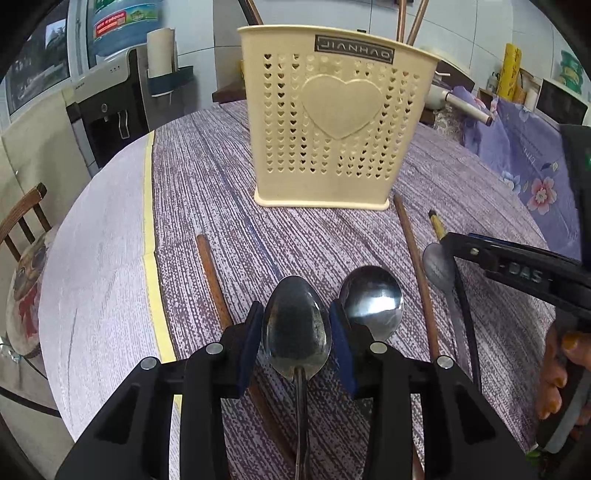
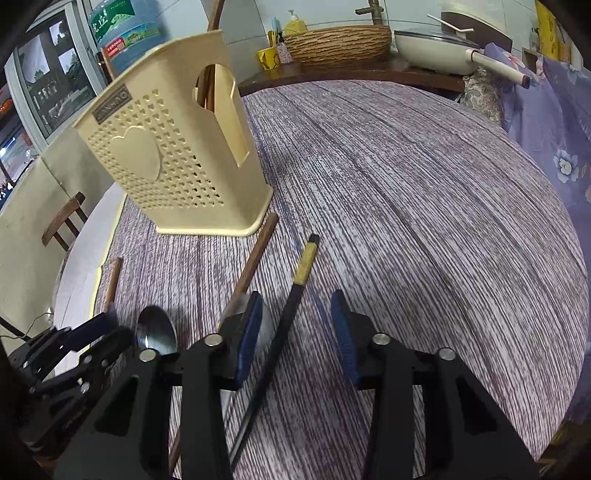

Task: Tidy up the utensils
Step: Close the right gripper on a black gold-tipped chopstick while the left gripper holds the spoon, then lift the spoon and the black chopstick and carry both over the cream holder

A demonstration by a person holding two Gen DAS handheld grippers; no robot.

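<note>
On the bench (image 1: 110, 258) before the holder (image 1: 332, 129), the left gripper (image 1: 297, 332) has fingers spread around 1 spoon (image 1: 295, 325), while the right gripper (image 2: 297, 332) spreads over a black chopstick (image 2: 284, 325), each poised to pinch and lift.

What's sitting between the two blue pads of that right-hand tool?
In the right wrist view, a black chopstick with a yellow band lies on the tablecloth between the open jaws of the right gripper, untouched.

A cream perforated utensil holder (image 1: 325, 122) stands upright with brown chopsticks (image 1: 410, 20) inside. On the table before it lie two steel spoons (image 1: 295, 325) (image 1: 373, 299), loose brown chopsticks (image 1: 415, 258) and a black chopstick (image 2: 284, 321).
</note>
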